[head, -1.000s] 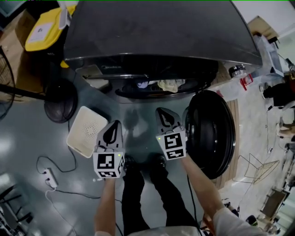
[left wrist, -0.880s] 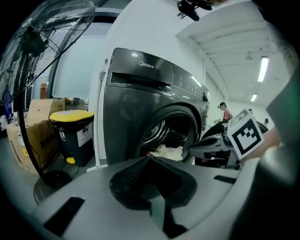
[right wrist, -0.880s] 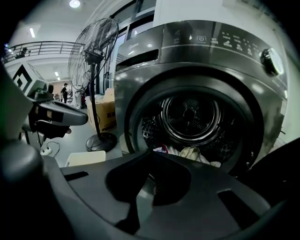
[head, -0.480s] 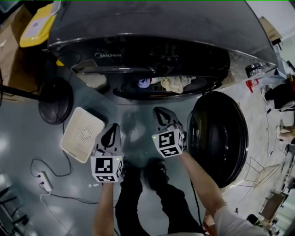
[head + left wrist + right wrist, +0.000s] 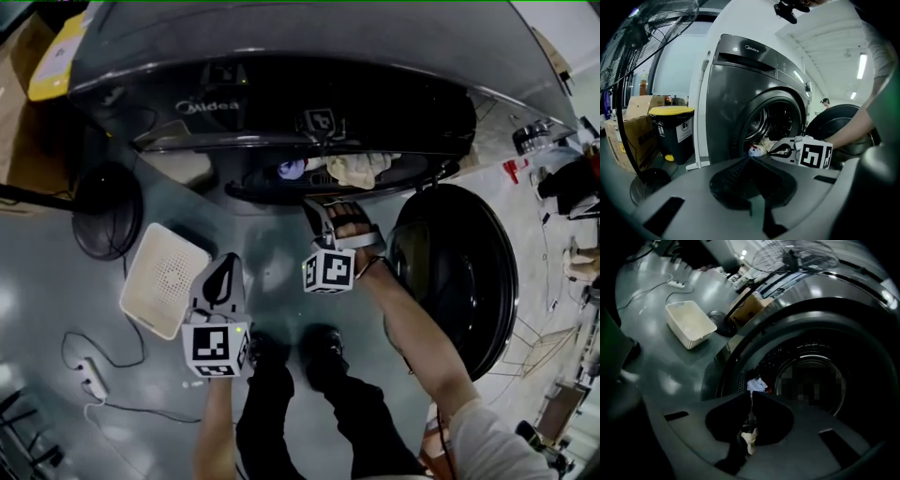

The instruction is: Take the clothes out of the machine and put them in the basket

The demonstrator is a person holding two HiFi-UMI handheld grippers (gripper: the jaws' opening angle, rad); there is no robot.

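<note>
On the floor before us the machine [image 5: 281, 66] stands with its door [image 5: 459, 272] open, and the basket [image 5: 164, 278] beside it is empty. All the clothes [image 5: 361, 169] lie in the drum mouth, so we judge that nothing is taken out yet. The right gripper [image 5: 316, 206] is just beside them, its fingers [image 5: 724, 420] closed on nothing. The left gripper [image 5: 225, 264] hangs near the basket, also closed.

Left gripper [image 5: 225, 267] and right gripper [image 5: 325, 214]: grey moulded shells, black ribbed pads [image 5: 736, 172]. Each one carries a white cube [image 5: 216, 347] printed with black square markers. Below, black trousers [image 5: 281, 412], black shoes [image 5: 321, 342], and a pale short sleeve [image 5: 487, 445] on the right arm.
</note>
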